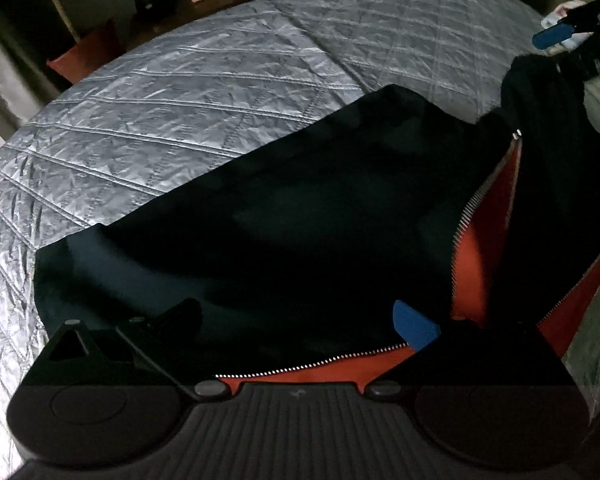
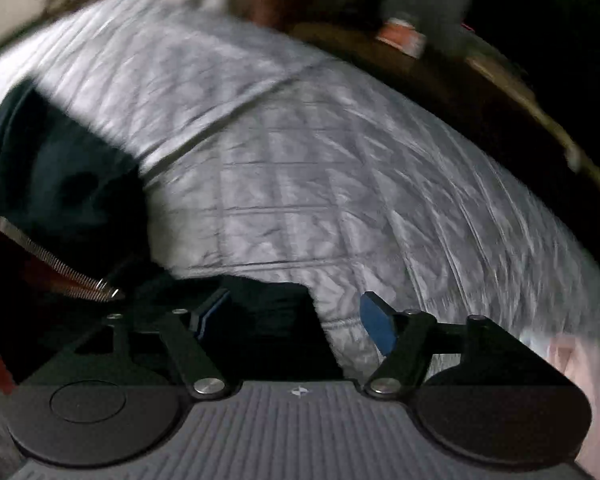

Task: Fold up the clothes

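The black zip jacket [image 1: 300,208] lies flat on the bed [image 1: 180,100], under both jaws. Both the left gripper [image 1: 300,320] and right gripper [image 2: 296,316] are spread wide, holding nothing. It seems one fold is done; next, pinch a jacket edge.

The bed [image 1: 204,92] is covered with a silver-grey quilted bedspread [image 2: 340,184] with stitched lines crossing it. A dark jacket [image 1: 300,220] lies spread directly on the bedspread; its zipper [image 1: 472,208] is open and shows an orange lining [image 1: 496,200].
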A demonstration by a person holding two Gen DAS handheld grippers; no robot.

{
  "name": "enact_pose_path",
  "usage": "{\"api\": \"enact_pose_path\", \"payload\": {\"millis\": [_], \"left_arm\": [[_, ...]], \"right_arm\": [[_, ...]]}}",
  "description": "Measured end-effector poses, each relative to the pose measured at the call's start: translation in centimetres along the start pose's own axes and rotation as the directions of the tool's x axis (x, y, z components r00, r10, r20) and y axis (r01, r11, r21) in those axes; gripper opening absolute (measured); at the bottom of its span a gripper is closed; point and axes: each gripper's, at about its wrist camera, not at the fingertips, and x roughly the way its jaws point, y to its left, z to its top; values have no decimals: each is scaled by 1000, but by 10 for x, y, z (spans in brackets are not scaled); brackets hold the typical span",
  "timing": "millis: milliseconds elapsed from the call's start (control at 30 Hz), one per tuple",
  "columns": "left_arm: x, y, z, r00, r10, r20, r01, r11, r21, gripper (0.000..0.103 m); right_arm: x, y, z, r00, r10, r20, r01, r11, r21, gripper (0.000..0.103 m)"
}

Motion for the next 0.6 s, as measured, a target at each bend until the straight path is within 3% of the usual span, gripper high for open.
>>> {"api": "enact_pose_path", "payload": {"millis": [67,200,267,400,500,533,600], "left_arm": [[0,-3,1,1000,0,1,0,1000,12,102],[0,-5,4,1000,7,3,-7,1000,22,102],[1,-6,4,1000,9,-2,-9,1000,20,102],[4,-14,6,1000,15,-3,-15,999,45,102],[6,-16,5,1000,21,-10,-21,998,58,102],[6,-15,4,1000,19,-10,-19,998,53,102],[6,-14,4,1000,17,-9,-17,999,43,102]], "right_arm": [[-1,-17,-7,999,21,26,-24,991,135,75],[-2,-39,-17,997,49,58,-63,954,292,75],[6,-53,-21,992,121,45,-129,909,397,76],[14,-62,-25,990,137,16,-127,865,484,75],[8,-64,-26,990,132,58,-143,851,506,73],[3,-69,-28,989,119,86,-147,826,543,73],[-8,-85,-36,984,105,144,-175,722,670,73]]}}
